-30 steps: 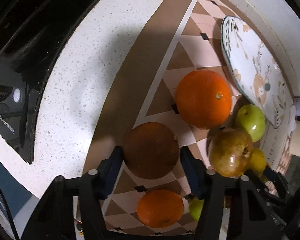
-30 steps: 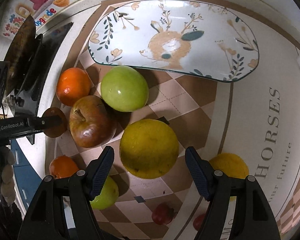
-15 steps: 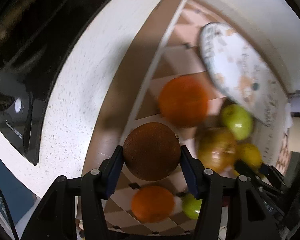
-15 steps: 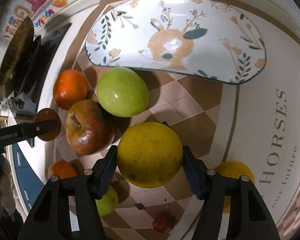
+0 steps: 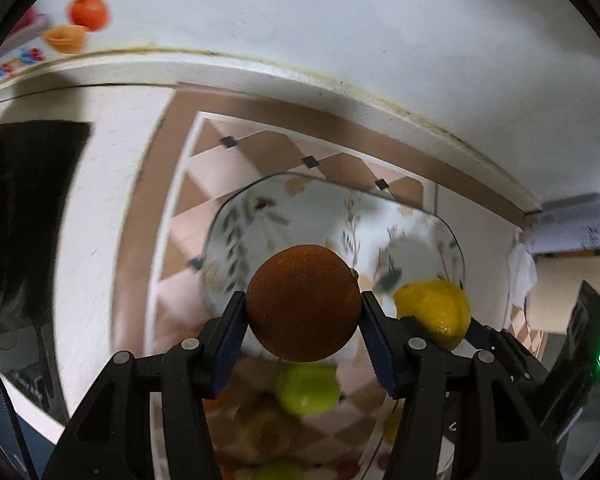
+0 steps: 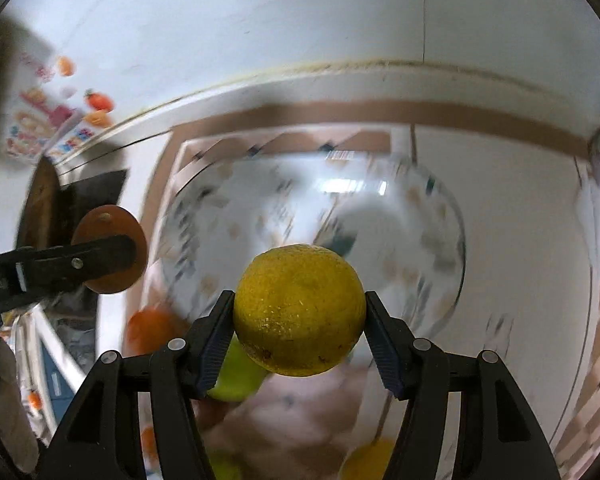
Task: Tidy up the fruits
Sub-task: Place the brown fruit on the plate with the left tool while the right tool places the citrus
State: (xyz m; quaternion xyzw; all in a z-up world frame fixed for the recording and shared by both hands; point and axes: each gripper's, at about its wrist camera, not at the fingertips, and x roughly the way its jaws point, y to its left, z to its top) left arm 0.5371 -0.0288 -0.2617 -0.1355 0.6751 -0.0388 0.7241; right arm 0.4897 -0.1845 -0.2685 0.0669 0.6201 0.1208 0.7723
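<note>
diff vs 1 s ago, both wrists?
Right gripper has just closed onto the yellow citrus it straddled. Both grippers lifted and swung over the plate. Left gripper keeps its grip on the brown-orange fruit. Other fruit stays on the mat.

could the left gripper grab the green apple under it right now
Probably not as things stand. The left gripper is already shut on the brown orange, which fills its jaws, and the green apple lies below and behind that fruit. It would have to set the orange down first.
</note>
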